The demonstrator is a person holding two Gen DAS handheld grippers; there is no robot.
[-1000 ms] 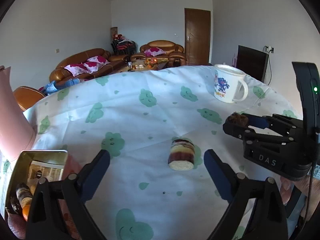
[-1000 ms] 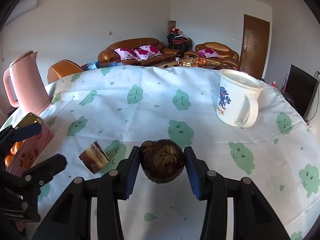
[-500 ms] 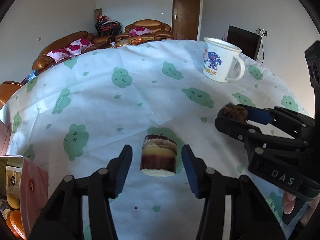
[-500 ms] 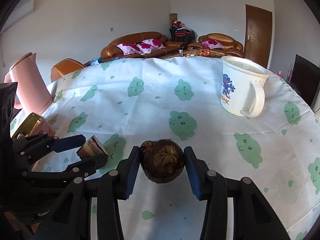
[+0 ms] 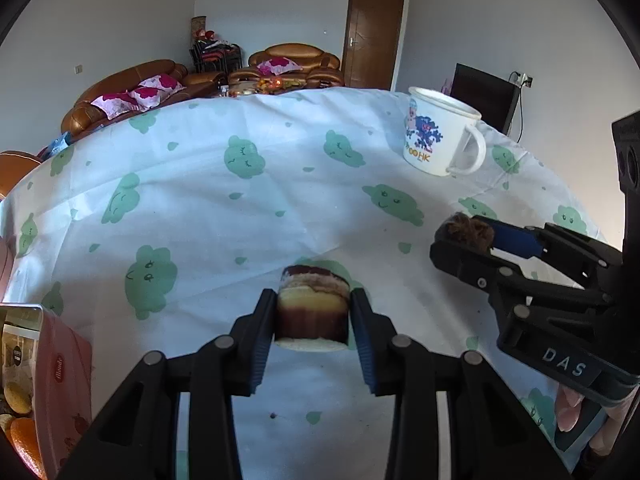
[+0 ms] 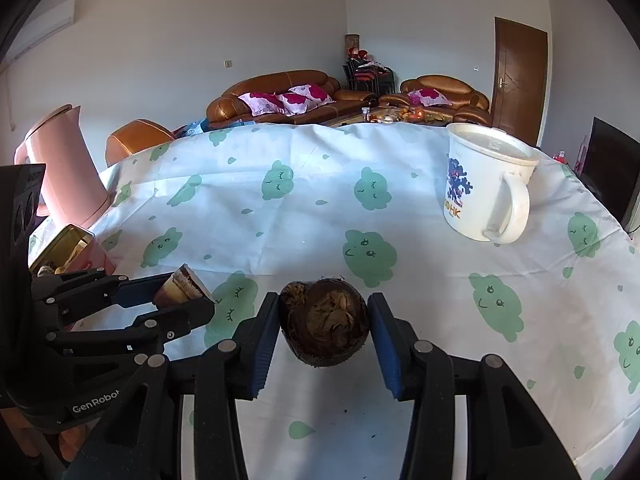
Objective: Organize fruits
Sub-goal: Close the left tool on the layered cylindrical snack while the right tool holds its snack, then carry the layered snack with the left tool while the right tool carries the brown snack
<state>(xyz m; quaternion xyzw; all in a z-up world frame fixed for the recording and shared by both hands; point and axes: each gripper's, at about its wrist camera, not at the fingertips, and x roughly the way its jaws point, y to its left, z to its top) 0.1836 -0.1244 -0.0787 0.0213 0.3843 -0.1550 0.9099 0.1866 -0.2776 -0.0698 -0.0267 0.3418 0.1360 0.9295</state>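
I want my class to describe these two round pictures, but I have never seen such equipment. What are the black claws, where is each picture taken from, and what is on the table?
There is no robot: a person holds a two-finger gripper in each hand, each with a wide-angle camera looking along its fingers. One picture is from the left gripper, whose jaws have just been closing and now press on a short brown and yellow layered piece. The other is from the right gripper, shut on a round brown fruit. Each gripper also shows at the side of the other's picture. On the cloth stand a white mug, a pink kettle and an open tin holding fruit.
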